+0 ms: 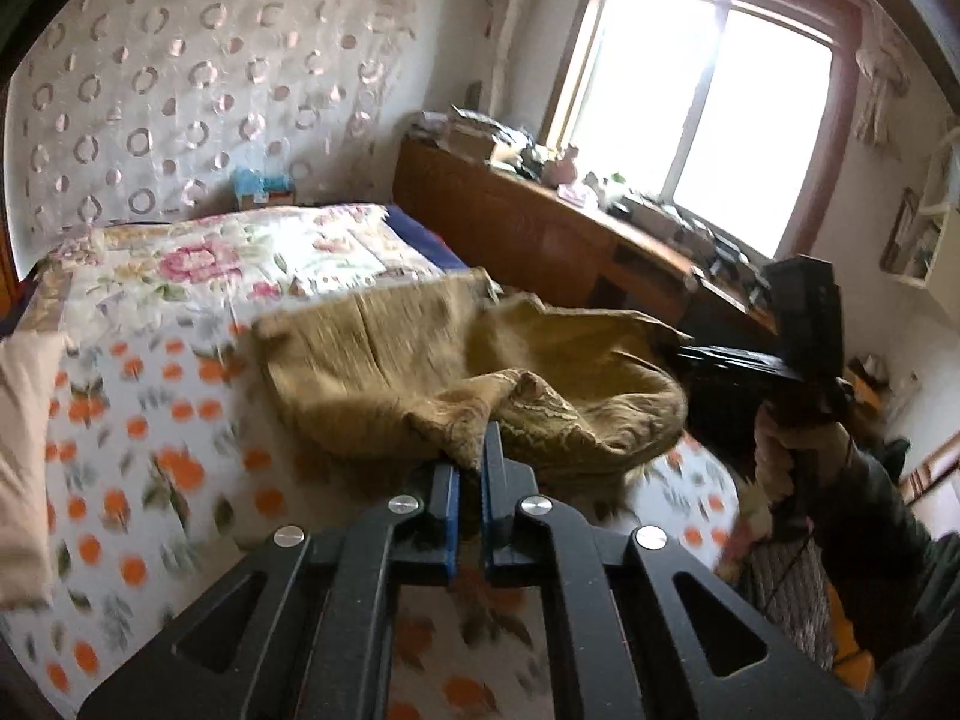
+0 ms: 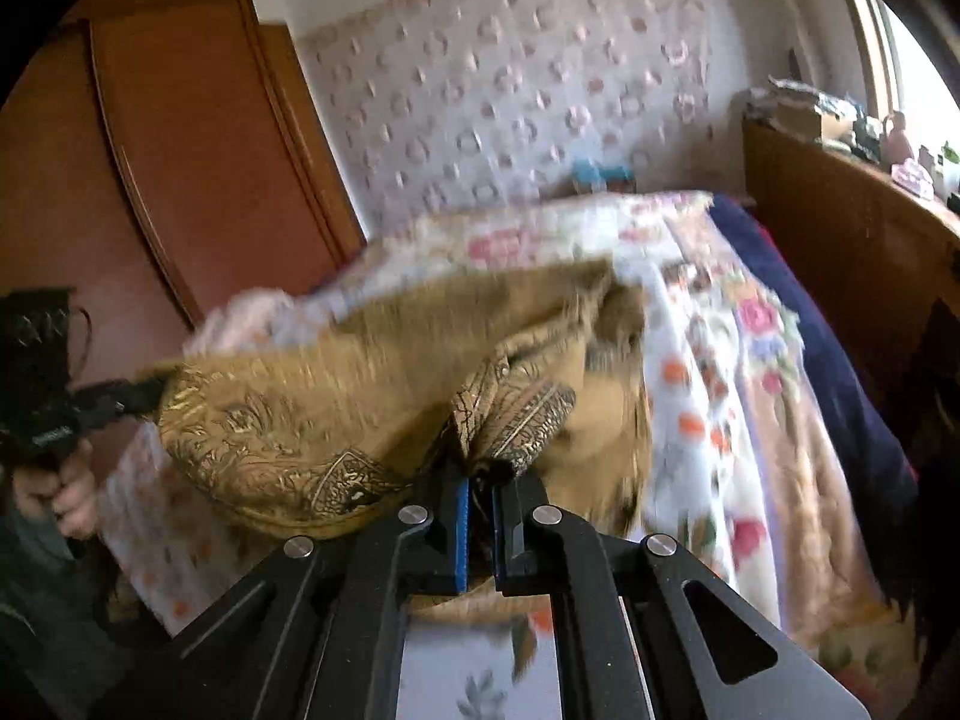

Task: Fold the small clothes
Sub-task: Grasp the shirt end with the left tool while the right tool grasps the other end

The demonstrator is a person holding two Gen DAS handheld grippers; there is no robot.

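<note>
A small mustard-brown patterned garment [image 1: 420, 360] hangs between my two grippers above the bed. My left gripper [image 1: 471, 468] is shut on one corner of it. My right gripper [image 2: 480, 483] is shut on another corner of the garment [image 2: 336, 396], which sags in a loop between the two. The far end of the cloth rests on the bed. In the left wrist view the right gripper [image 1: 678, 348] shows at the cloth's right end. In the right wrist view the left gripper [image 2: 150, 393] shows at the cloth's left end, held by a hand.
The bed carries a white sheet with orange fruit print [image 1: 132, 450] and a floral quilt [image 1: 240, 264] at the back. A wooden sideboard [image 1: 528, 228] with clutter runs under the window. A wooden wardrobe [image 2: 180, 150] stands left of the bed.
</note>
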